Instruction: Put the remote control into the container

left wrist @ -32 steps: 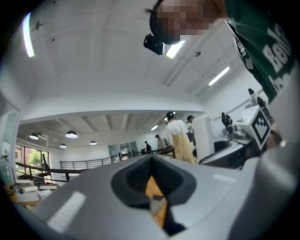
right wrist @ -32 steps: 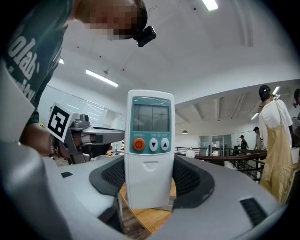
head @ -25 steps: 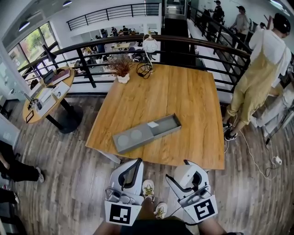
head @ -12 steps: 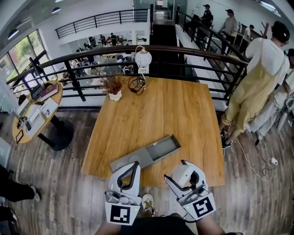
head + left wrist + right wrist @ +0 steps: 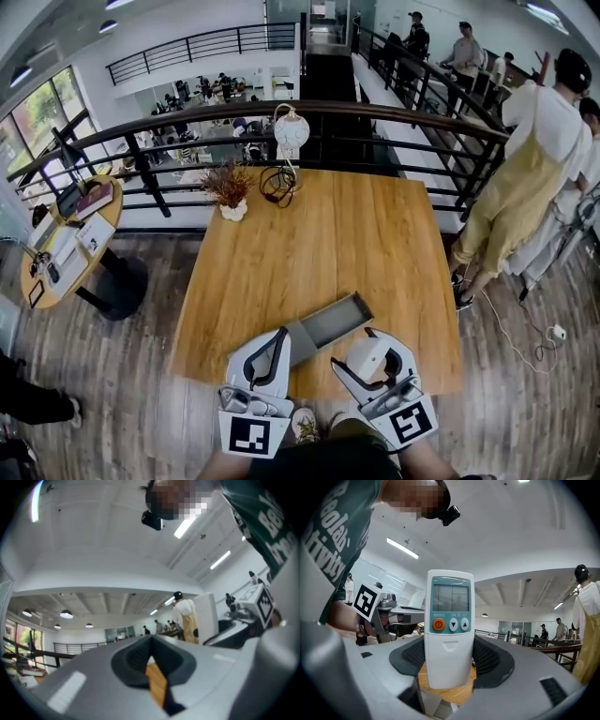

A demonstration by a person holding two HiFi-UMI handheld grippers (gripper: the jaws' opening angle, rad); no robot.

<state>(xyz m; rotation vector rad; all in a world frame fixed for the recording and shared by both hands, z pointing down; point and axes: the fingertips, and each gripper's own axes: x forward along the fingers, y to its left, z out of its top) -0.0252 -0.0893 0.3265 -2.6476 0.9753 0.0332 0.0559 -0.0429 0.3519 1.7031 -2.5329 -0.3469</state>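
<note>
Right gripper upturned, remote control upright between its fingers

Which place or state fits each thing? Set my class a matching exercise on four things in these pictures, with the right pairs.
Things:
1. remote control
2. container
3. potted plant
4. left gripper

Places or states:
a. far left corner of the table
b. jaws together, nothing held
c. clamped upright in the right gripper
d. grey, at the table's near edge

Pairs: 1-c, 2-d, 3-a, 4-b
</note>
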